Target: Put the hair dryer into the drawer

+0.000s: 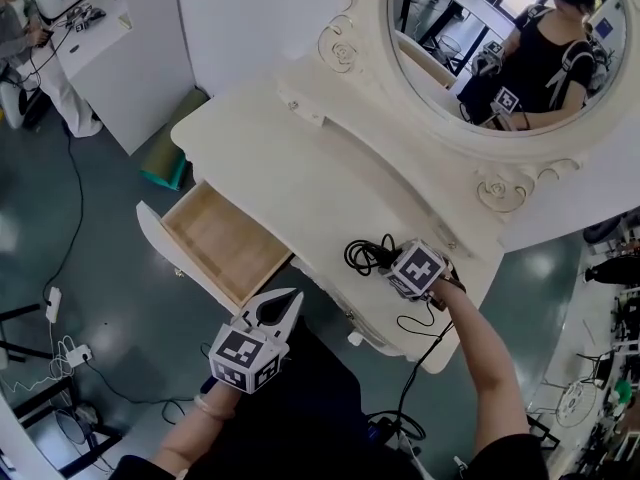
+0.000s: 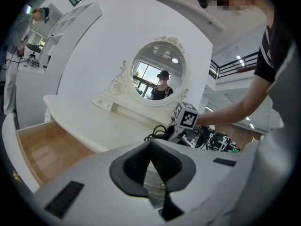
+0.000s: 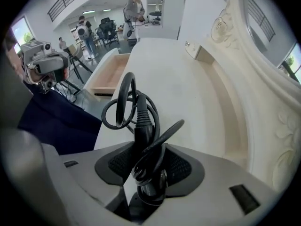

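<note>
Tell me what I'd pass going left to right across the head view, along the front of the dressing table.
open drawer → coiled black cord → right gripper, closed on that cord.

**Cream vanity, teal floor, white walls**

Cream dressing table [image 1: 290, 158] with carved oval mirror [image 1: 500, 48] sits ahead of the left gripper [image 1: 283, 306]. Glossy dark teal floor [image 1: 110, 298] to its left. White partition wall [image 1: 250, 18] beyond, white desk [image 1: 100, 68] far left. Strip ceiling lights [image 2: 242, 60] up right.
</note>
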`<state>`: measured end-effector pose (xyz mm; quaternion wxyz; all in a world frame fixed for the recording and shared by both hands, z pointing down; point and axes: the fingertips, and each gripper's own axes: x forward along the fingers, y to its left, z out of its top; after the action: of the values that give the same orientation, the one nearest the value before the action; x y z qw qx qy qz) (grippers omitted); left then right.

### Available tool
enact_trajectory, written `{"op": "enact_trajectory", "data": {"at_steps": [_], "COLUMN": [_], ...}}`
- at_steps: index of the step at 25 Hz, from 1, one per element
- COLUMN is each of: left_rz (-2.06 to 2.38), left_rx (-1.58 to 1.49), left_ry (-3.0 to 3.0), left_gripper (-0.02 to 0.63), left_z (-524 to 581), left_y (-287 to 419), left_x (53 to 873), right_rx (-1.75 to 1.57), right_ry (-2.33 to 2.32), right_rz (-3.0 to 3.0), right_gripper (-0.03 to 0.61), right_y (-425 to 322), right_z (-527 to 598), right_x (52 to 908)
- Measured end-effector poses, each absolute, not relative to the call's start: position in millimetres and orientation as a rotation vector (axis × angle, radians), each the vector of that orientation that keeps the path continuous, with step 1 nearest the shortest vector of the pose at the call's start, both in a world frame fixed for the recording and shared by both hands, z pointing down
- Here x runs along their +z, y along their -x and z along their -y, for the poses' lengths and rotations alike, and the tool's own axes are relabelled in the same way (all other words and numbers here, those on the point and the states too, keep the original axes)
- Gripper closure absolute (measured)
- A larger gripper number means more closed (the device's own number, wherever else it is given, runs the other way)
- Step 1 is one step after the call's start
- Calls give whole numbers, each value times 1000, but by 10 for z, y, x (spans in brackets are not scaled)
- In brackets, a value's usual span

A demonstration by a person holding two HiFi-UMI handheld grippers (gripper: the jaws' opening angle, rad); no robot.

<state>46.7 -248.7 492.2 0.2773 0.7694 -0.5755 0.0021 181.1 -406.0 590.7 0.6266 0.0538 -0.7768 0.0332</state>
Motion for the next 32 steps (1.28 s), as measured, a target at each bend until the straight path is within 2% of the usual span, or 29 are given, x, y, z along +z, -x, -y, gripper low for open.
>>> {"op": "enact_trajectory", "data": {"at_steps": [12, 32], "left_rz": [1568, 1778], "left_rx": [-31, -126], "left_ry": [-2078, -1996], "left_gripper": [600, 600], "left_z": [2360, 1728], "left_y": [-344, 365], "left_x": [4826, 4688], "right_rx": [93, -18], "right_ry": [-220, -46], "right_rz": [1926, 2185], "right_gripper": [390, 393], "right_y": [-1490, 194], "right_z": [4104, 3322], "right_x": [5444, 4869]}}
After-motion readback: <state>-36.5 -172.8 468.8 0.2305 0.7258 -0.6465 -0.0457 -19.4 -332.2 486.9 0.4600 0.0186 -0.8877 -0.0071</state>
